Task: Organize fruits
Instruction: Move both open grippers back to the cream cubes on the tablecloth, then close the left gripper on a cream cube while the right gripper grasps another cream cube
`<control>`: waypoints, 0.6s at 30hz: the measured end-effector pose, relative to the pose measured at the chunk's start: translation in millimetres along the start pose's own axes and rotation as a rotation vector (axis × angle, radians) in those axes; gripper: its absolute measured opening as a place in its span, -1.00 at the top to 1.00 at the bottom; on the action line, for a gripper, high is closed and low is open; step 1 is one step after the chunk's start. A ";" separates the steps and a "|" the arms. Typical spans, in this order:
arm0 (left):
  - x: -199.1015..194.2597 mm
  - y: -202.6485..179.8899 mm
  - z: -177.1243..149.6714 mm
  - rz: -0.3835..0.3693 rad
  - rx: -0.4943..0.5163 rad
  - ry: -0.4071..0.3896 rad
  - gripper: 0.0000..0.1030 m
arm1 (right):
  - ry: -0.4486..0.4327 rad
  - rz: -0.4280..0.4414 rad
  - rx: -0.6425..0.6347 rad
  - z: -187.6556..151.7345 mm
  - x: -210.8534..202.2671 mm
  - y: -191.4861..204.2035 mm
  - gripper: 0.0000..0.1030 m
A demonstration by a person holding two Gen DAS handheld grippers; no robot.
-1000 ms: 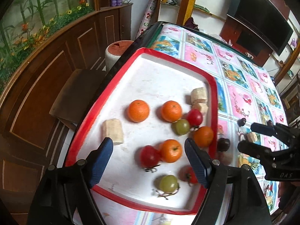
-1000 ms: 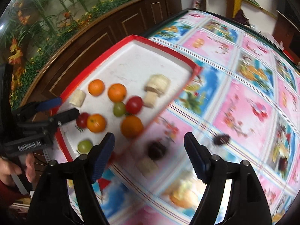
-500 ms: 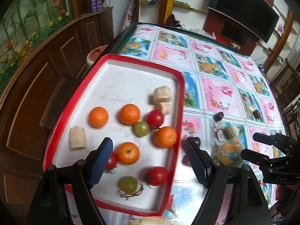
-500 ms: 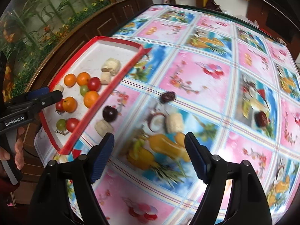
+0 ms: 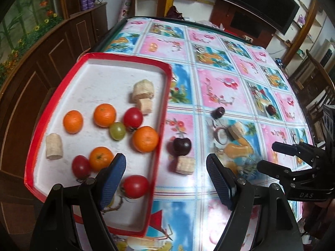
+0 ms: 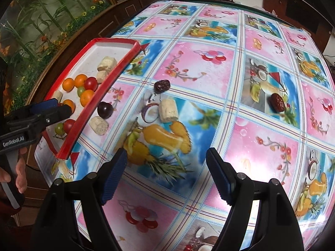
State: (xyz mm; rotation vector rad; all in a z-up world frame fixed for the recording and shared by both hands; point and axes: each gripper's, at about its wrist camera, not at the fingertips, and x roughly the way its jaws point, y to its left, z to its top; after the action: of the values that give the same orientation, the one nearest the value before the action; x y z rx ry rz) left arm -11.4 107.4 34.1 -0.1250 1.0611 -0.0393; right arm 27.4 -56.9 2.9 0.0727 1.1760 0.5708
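A red-rimmed white tray [image 5: 165, 113] [image 6: 108, 81] at the table's left holds several oranges, red and green tomatoes and pale banana chunks. On the tablecloth beside it lie a dark plum [image 5: 182, 145] [image 6: 105, 109], a banana chunk [image 5: 184, 165] [image 6: 98, 125], another chunk [image 5: 236, 130] [image 6: 168, 110], a dark date [image 5: 217, 112] [image 6: 161, 85] and a red date [image 5: 271, 109] [image 6: 276, 102]. My left gripper [image 5: 166, 181] is open and empty above the tray's right rim; it also shows in the right wrist view [image 6: 50, 108]. My right gripper [image 6: 166, 175] [image 5: 274, 155] is open and empty over the cloth.
The table carries a fruit-print pink and blue cloth [image 6: 209, 73]. A wooden cabinet [image 5: 41, 67] runs along the left edge. Chairs [image 5: 318, 96] stand at the right, shelves and a TV [image 5: 261, 2] behind.
Both grippers have swung right, from over the tray toward the loose fruit on the cloth. Both stayed open and empty. No fruit has moved.
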 end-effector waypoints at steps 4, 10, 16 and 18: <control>1.7 -7.9 -5.1 -0.043 -0.002 0.011 -0.53 | -0.002 0.003 -0.004 0.4 0.1 -2.3 -0.51; 9.9 -22.1 -12.8 -0.106 0.017 0.040 -0.20 | -0.002 0.008 -0.007 2.4 1.4 -4.8 -0.51; 33.2 -23.7 -10.0 -0.079 0.040 0.078 0.12 | 0.004 0.008 -0.012 9.6 6.6 -7.4 -0.42; 38.2 -22.2 -8.9 -0.069 0.047 0.084 0.13 | 0.012 0.008 -0.018 14.0 10.4 -7.6 -0.33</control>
State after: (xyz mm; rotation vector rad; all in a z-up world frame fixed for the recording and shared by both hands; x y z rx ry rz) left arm 0.1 81.2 -0.7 -0.1183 1.1388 -0.1325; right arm 45.4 -55.3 -3.0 0.0588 1.1821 0.5889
